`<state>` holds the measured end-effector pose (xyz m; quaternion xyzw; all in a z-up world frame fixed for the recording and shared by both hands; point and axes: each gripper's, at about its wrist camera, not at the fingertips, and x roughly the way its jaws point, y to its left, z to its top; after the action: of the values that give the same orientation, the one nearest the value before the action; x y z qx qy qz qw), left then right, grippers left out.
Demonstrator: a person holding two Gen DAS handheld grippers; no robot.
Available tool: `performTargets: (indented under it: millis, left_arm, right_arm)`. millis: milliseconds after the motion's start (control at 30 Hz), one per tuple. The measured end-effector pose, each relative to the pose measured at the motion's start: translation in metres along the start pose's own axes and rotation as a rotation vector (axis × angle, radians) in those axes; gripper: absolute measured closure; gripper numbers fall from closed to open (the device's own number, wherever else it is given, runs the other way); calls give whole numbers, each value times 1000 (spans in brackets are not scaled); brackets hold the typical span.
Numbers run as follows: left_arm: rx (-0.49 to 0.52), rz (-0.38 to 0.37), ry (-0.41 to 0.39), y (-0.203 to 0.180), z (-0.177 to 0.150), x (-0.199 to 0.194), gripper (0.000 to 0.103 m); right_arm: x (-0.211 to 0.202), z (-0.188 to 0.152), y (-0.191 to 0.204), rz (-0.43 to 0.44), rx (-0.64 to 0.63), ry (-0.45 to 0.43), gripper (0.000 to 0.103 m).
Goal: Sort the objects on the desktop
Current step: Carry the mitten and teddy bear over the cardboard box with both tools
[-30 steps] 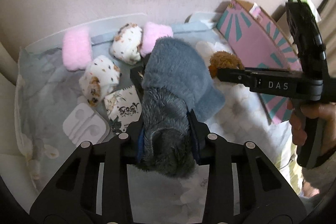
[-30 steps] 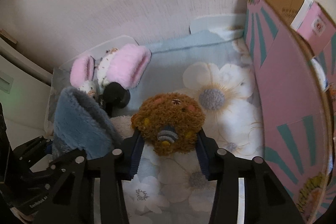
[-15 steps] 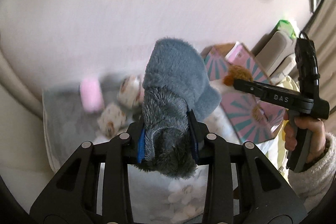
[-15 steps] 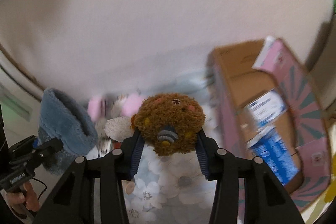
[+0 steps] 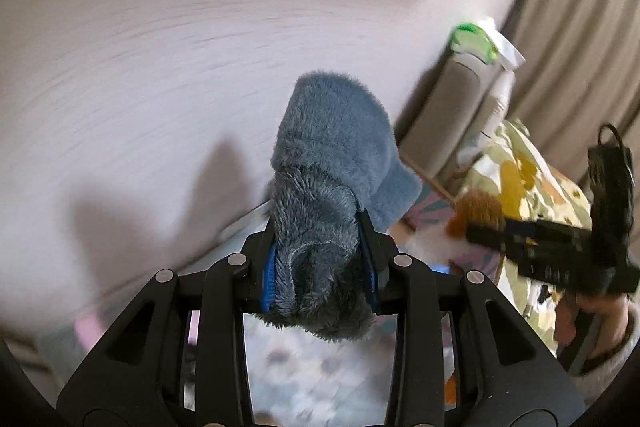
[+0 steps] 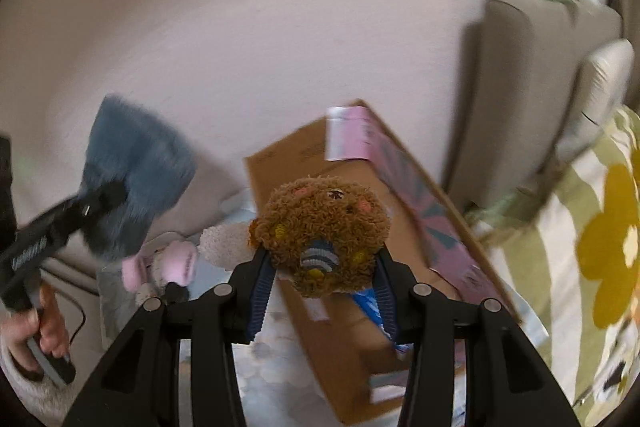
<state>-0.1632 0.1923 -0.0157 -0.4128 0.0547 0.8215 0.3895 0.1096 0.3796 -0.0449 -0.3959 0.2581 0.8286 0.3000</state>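
I find both loads lifted clear of the table since a second ago. My left claw is clamped on the grey slipper; my right claw is clamped on the brown plush toy, now above the open cardboard box. I judge the drop into the box is next.

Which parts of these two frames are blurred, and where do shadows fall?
Left wrist view: wall and tabletop streaked, mitt sharp, its shadow dark on the wall. Right wrist view: bear sharp, box and mitt smeared; both views bulge at the edges.
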Motion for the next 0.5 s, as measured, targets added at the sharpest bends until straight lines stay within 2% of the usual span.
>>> performTargets:
  millis: [233,500]
  left_arm:
    - [100,-78,94,-42,34,81,73]
    - [136,-94,225,-54,22,153,73]
  right_arm:
    - [13,-13,-40,-41,108,38,61]
    - [34,-29,-61,-44,180,91,61]
